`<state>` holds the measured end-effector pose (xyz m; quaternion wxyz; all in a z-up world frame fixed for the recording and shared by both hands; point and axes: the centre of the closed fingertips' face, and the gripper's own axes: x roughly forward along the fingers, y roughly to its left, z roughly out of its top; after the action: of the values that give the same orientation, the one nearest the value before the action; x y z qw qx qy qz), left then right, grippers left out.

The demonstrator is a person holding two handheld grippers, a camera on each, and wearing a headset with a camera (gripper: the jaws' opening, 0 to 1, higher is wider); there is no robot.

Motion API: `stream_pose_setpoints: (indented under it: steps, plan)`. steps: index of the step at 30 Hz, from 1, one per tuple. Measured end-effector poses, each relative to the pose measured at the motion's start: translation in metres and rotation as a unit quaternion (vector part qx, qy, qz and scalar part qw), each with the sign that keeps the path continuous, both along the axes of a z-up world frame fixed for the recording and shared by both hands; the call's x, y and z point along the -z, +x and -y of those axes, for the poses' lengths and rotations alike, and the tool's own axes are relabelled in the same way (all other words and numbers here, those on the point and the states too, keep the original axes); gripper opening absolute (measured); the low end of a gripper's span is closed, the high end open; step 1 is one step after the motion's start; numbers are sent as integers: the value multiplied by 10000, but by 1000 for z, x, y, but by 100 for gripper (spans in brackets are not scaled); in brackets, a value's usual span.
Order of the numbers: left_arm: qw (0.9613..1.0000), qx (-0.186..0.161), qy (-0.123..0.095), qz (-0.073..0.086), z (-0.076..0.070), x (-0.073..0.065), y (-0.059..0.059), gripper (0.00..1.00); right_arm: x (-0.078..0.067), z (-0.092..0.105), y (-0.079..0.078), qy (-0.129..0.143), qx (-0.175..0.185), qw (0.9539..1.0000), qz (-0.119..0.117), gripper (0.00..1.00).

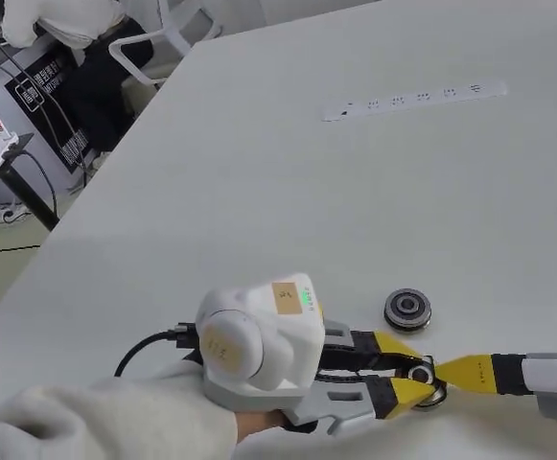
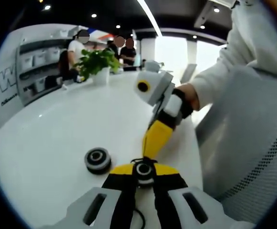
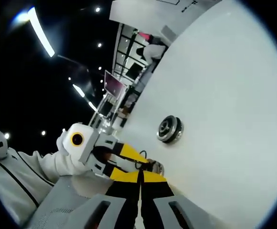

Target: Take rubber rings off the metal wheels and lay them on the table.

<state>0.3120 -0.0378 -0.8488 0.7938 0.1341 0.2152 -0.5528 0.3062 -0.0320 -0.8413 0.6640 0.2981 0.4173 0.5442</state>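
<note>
left tool [image 1: 414,372] clamped on wheel [image 1: 429,383] | right tool [image 1: 443,373] shut, seemingly pinching its ring [image 3: 141,165] | tbh peel slowly, hold wheel steady on bench [image 1: 355,211]

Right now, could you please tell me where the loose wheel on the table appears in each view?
Head view: loose wheel lower right of centre, above the yellow jaws.
Left gripper view: lower left, left of the jaws.
Right gripper view: right of centre, above the jaws.
Shared landmark: the held wheel where the yellow jaws meet.
</note>
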Motion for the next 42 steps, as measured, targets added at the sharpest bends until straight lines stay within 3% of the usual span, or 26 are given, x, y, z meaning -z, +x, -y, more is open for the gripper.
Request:
stream_pose_setpoints:
  steps: [27, 33, 35, 42]
  plan:
    - [10000, -12, 10, 24, 0, 0, 0, 14, -2, -6, -3, 38, -51, 9998, 171, 0]
    - [9997, 43, 145, 171, 1, -1, -1, 14, -8, -2, 2, 171, 130, 9997, 93, 0]
    - [9997, 30, 177, 141, 1, -1, 0, 14, -7, -2, 3, 84, 125, 9997, 195, 0]
    - [9992, 95, 335, 216, -1, 0, -2, 14, -3, 0, 5, -13, 214, 9997, 133, 0]
